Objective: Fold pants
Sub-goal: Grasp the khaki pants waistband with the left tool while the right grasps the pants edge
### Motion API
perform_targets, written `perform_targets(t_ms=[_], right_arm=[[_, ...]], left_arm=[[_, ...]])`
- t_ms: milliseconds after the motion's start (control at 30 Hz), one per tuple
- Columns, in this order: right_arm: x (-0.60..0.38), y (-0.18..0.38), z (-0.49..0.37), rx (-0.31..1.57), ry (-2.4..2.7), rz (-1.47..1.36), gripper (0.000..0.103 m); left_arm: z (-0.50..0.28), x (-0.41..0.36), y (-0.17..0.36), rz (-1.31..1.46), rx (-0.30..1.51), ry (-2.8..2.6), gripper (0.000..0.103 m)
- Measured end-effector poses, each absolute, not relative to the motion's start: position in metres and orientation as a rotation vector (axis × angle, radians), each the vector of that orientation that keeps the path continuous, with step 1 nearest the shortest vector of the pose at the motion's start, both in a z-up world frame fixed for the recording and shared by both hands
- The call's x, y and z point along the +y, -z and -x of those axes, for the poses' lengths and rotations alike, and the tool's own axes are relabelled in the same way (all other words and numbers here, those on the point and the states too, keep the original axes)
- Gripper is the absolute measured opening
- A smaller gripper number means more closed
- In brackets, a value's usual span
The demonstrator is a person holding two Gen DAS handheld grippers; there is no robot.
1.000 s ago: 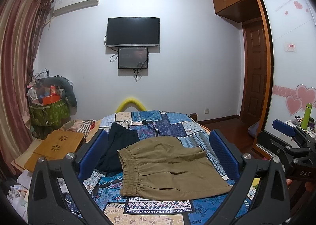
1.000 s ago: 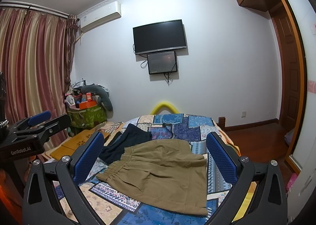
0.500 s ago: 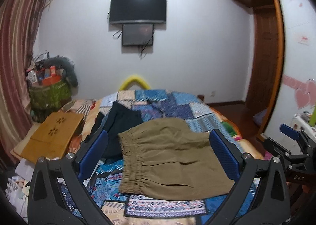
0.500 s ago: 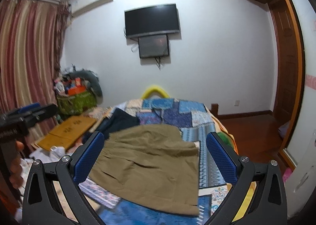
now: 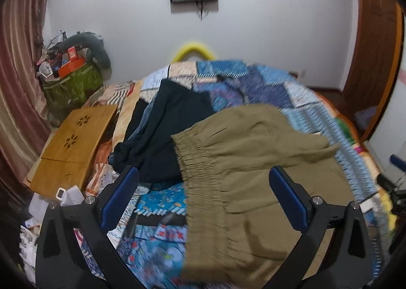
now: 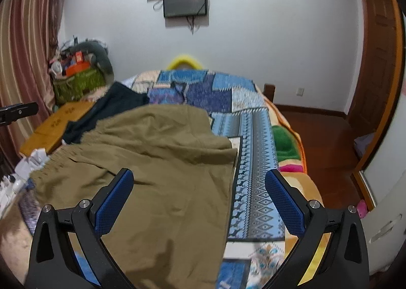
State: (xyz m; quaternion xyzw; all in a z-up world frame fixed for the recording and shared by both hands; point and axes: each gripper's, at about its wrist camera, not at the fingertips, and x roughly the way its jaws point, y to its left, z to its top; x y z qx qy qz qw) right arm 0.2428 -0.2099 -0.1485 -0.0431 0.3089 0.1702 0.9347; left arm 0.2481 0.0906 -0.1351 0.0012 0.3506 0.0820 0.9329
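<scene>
Olive-brown pants (image 5: 248, 175) lie spread on the patchwork bed, elastic waistband (image 5: 200, 169) to the left, legs to the right. They also show in the right wrist view (image 6: 157, 169). My left gripper (image 5: 203, 190) is open and empty, above the waistband end. My right gripper (image 6: 199, 192) is open and empty, above the leg end near the pants' right edge. Neither touches the cloth.
A dark navy garment (image 5: 162, 131) lies beside the waistband at the left. The bed's patchwork quilt (image 6: 253, 162) extends right of the pants. A wooden lap table (image 5: 73, 142) and loose papers (image 5: 50, 200) sit left of the bed. A green basket (image 5: 68, 86) stands by the curtain.
Both grippers have tilted down and moved closer to the bed; the pants now fill more of each view. Both stay open.
</scene>
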Motion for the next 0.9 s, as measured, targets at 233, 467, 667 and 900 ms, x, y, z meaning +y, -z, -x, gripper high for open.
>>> perform_targets(t_ms=[233,467,667,900], right_arm=[[-0.216,0.18,-0.291,0.738,-0.369,0.096,0.102],[-0.225,0.21,-0.343,0.886,-0.38,0.05,0.085],[-0.229,0.238,-0.375,1.022,-0.417,-0.039,0.059],[-0.209,0.251,-0.375,1.048,-0.395,0.087,0.023]], left_arm=[[-0.315,0.121,0.189,-0.004,0.933,-0.158,0.103],[-0.349,0.137,0.222,0.016,1.066,-0.131,0.1],[-0.361,0.139,0.245,0.041,1.161,-0.057,0.086],[-0.365,0.138,0.258,0.126,1.216,0.024,0.062]])
